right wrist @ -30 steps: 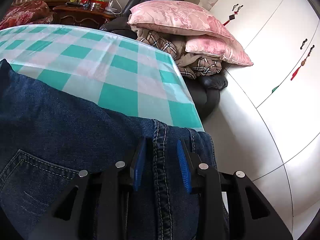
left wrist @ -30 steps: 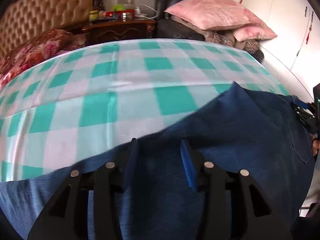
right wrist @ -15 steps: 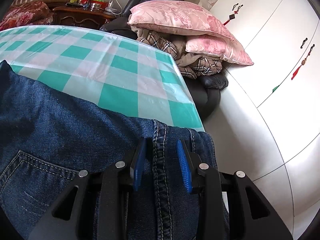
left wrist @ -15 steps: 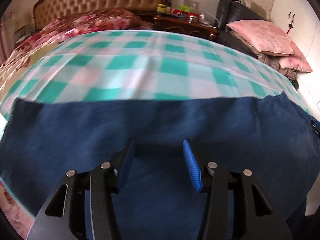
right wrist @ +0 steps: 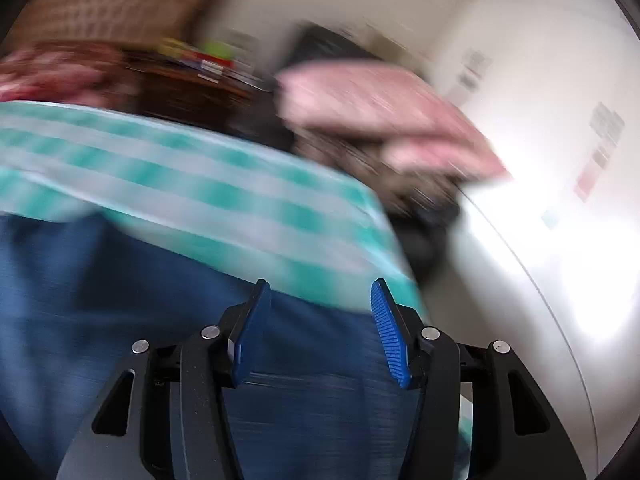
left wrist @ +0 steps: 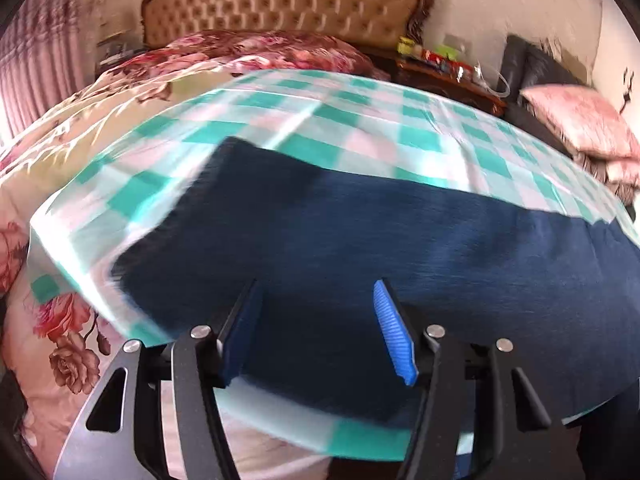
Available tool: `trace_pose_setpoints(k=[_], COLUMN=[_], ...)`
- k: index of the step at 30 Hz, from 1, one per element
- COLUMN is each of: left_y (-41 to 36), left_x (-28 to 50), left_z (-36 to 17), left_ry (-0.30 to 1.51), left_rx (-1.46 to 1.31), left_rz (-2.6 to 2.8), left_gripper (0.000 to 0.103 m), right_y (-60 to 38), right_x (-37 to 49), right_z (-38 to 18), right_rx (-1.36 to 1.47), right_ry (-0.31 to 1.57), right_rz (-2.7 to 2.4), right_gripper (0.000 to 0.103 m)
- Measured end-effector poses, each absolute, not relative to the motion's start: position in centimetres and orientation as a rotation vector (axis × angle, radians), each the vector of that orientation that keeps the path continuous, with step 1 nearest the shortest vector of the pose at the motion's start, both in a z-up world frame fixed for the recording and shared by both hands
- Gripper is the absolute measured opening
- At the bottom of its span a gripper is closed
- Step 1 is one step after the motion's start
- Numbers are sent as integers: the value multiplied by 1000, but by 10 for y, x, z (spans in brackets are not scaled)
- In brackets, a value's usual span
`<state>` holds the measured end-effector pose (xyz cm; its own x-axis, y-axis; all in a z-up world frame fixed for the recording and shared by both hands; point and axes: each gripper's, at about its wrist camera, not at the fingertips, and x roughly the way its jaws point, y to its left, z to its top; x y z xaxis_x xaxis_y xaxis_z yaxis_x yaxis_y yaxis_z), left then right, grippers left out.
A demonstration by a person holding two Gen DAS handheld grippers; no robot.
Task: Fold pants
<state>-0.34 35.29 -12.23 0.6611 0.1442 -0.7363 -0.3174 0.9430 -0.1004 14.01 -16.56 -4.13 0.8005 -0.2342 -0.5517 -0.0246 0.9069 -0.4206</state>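
Note:
Dark blue jeans lie flat across a teal and white checked cloth; the leg ends reach toward the left in the left wrist view. My left gripper is open and empty just above the denim. In the blurred right wrist view the jeans fill the lower left. My right gripper is open with nothing between its blue pads, over the denim near the cloth's right edge.
A tufted headboard and floral bedding lie beyond and to the left. A dark nightstand with small items stands behind. Pink pillows are piled at the right, beside white wardrobe doors.
My right gripper, shut on the jeans' waistband, has opened and let go, and that view now swings with blur. My left gripper has moved left along the legs, still open.

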Motion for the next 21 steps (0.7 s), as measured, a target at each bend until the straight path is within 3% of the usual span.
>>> trace_pose_setpoints(k=[6,9,13,21], left_y=[394,411,420,432], left_x=[-36,-51,-62,-50], left_z=[-111,-102,-99,-116], left_ry=[748,718,727,819], left_rx=[-299,-336,-311,-337], left_rz=[324,345,400,379], left_gripper=[47,42,42,41], right_y=[-30,14,45,53], right_x=[116,106,104,102], right_z=[-50,-70,-97,-119], right_rx=[-403,-369,-333,-326], right_ry=[700,766,849,904], right_rz=[325,446,514,519], right_gripper=[49,32,18,18])
